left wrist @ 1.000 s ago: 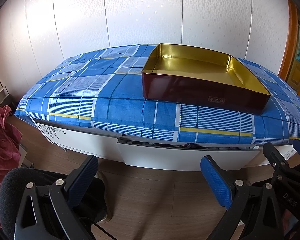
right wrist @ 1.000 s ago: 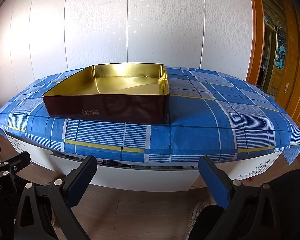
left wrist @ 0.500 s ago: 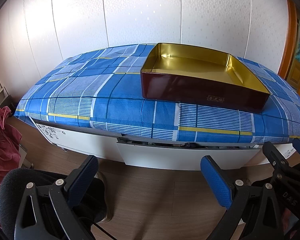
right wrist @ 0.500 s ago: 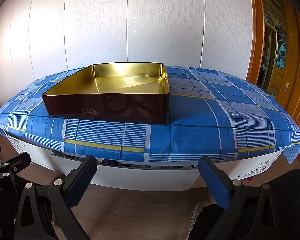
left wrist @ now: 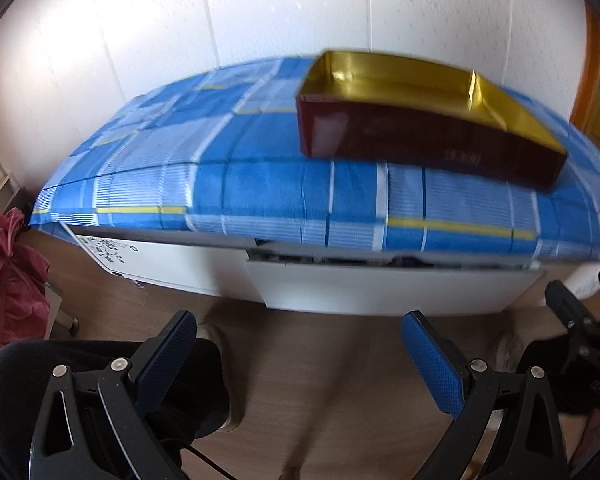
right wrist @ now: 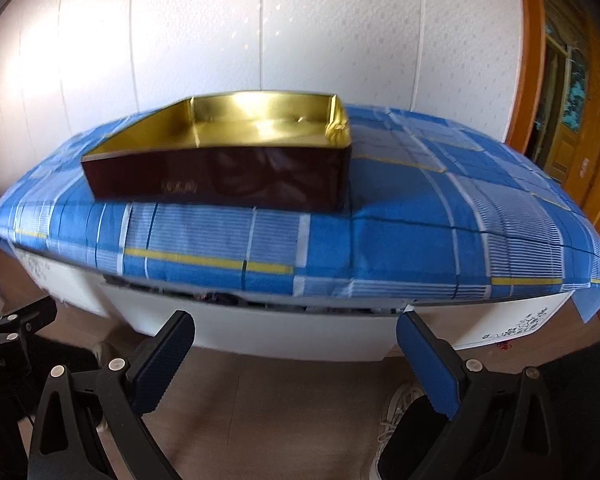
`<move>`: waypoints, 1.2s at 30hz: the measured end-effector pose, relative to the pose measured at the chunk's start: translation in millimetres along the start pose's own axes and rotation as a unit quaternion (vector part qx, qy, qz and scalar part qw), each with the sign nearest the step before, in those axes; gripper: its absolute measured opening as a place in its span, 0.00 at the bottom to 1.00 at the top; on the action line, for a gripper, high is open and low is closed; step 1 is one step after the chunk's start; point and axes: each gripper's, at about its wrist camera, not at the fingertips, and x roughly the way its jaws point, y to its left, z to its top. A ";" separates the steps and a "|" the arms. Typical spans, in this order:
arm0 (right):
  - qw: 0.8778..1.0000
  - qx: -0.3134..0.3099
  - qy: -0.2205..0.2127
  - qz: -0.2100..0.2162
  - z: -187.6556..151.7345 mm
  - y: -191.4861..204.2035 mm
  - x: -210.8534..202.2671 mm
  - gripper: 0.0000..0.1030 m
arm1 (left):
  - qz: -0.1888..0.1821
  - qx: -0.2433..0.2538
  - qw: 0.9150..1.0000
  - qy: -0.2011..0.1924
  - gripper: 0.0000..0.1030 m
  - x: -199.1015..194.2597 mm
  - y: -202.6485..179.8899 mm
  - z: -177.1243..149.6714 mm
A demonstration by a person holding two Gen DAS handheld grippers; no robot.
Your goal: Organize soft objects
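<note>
A white panelled wall backs a table draped in a blue checked cloth, with wood floor below. The task's container, an open tin box with a gold inside and dark red walls, sits on that cloth at about 11 o'clock in the right wrist view and 1 o'clock in the left wrist view. It looks empty. No soft thing lies on the cloth. The only fabric you can see is a red bundle at 9 o'clock in the left view, down by the floor, well apart from the box.

So the step in hand is probably to find and fetch the first soft item. Turn toward that red bundle if it is your target, and pinch a thick fold, not a loose edge, so it doesn't slip.

Your left gripper has its jaws spread wide and holds nothing. Your right gripper is just as wide and touches nothing.
</note>
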 end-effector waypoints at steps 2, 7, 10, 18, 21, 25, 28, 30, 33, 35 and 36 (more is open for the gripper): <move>1.000 -0.012 0.017 0.005 -2.5 1.0 6.6 1.00 | -0.019 0.015 1.000 0.021 1.00 9.3 -0.3 -4.0; 0.996 -0.049 0.073 0.022 -12.7 6.1 31.4 1.00 | -0.060 0.035 0.994 0.085 1.00 30.6 -1.5 -12.7; 0.989 -0.110 0.095 0.033 -21.5 18.6 46.3 1.00 | -0.055 0.077 0.990 0.107 1.00 41.4 -13.7 -19.0; 0.925 -0.352 0.146 0.009 -55.7 60.5 103.3 0.91 | -0.004 0.268 0.962 0.055 0.99 49.8 -59.2 -30.8; 0.895 -0.409 0.179 0.016 -67.5 67.2 129.2 0.85 | 0.013 0.332 0.942 0.052 0.99 62.9 -67.0 -33.5; 0.863 -0.473 0.178 -0.009 -88.4 72.8 155.3 0.85 | 0.052 0.426 0.902 0.042 0.99 84.6 -77.5 -44.4; 0.861 -0.482 0.164 -0.016 -91.7 77.1 165.6 0.85 | 0.069 0.481 0.874 0.031 0.99 99.7 -85.8 -52.8; 0.857 -0.495 0.145 -0.020 -92.8 80.6 169.6 0.85 | 0.069 0.509 0.858 0.019 0.99 106.1 -90.2 -55.7; 0.846 -0.516 0.135 -0.029 -97.0 84.8 177.8 0.85 | 0.069 0.528 0.846 0.012 0.99 114.1 -95.1 -52.7; 0.846 -0.512 0.143 -0.024 -92.6 82.4 180.8 0.85 | 0.067 0.523 0.849 0.021 0.99 119.8 -94.7 -48.8; 0.847 -0.509 0.148 -0.024 -92.3 82.4 184.4 0.85 | 0.060 0.520 0.852 0.028 0.99 122.6 -93.8 -45.1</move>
